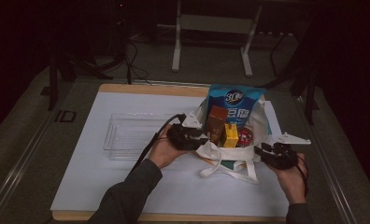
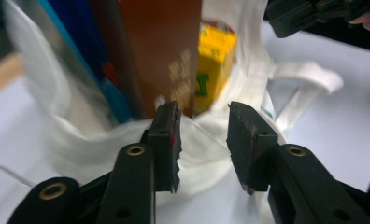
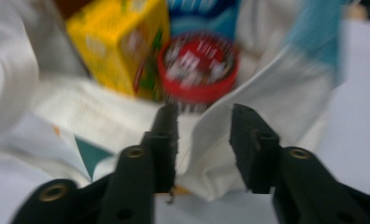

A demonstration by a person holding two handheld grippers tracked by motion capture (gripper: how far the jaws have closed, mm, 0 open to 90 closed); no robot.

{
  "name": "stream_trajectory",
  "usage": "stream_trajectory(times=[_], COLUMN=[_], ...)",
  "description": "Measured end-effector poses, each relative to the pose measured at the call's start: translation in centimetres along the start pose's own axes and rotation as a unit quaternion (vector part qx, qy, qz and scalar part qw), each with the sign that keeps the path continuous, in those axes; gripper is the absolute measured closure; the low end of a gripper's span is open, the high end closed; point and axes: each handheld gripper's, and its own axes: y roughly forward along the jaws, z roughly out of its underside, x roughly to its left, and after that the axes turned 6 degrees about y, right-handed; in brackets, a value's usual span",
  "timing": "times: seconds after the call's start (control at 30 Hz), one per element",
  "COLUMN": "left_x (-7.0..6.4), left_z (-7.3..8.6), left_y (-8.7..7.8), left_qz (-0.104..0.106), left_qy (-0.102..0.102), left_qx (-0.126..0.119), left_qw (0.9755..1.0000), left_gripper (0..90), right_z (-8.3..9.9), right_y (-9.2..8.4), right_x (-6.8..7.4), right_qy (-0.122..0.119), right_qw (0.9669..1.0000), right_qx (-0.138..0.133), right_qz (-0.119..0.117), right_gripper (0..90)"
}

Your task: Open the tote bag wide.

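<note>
Risk: bag stands on the table, packed and top-heavy. Both my jaws are open at its rim, gripping nothing; unsupported cloth may slump and the tall pouch tip out.

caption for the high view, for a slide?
Two handheld grippers, fingers open, flank a white tote bag packed with groceries.

Each hand-held gripper is matte black. The left hand-held gripper and the right hand-held gripper each carry a pale grey three-cornered plate on top. A black cable trails from the left one along a dark grey sleeve. In the gripper views, both show blocky black pads with worn, chipped edges and brass-ringed pivot holes on the arms.
</note>
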Motion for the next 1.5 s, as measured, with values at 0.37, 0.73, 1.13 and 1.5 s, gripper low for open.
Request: stream_trajectory(times=[0.37,0.73,1.13,1.5], left_x=[2.9,5.2,7.1,7.3], left_z=[-1.8,-2.5,-0.6,1.0], left_y=[-0.8,2.4,6.6,9.8], left_qz=[-0.088,-0.126,-0.132,-0.120], left_qy=[-0.015,-0.025,-0.045,-0.051], left_qx=[-0.004,0.051,0.124,0.174], left_qw=[0.9960,0.9905,0.9824,0.9760], left_gripper=[49.9,71.7,87.4,87.8], right_z=[-4.4,-6.3,-5.7,-2.9], right_y=[-1.5,0.6,3.9,6.8], right_x=[-1.4,-1.4,-2.1,-4.4], right_qy=[0.013,0.004,0.012,0.074], right_qw=[0.9969,0.9955,0.9965,0.9949], right_qx=[-0.047,-0.041,-0.006,0.025], right_qz=[0.061,0.086,0.083,0.063], right_gripper=[51.8,75.4,88.8,88.9])
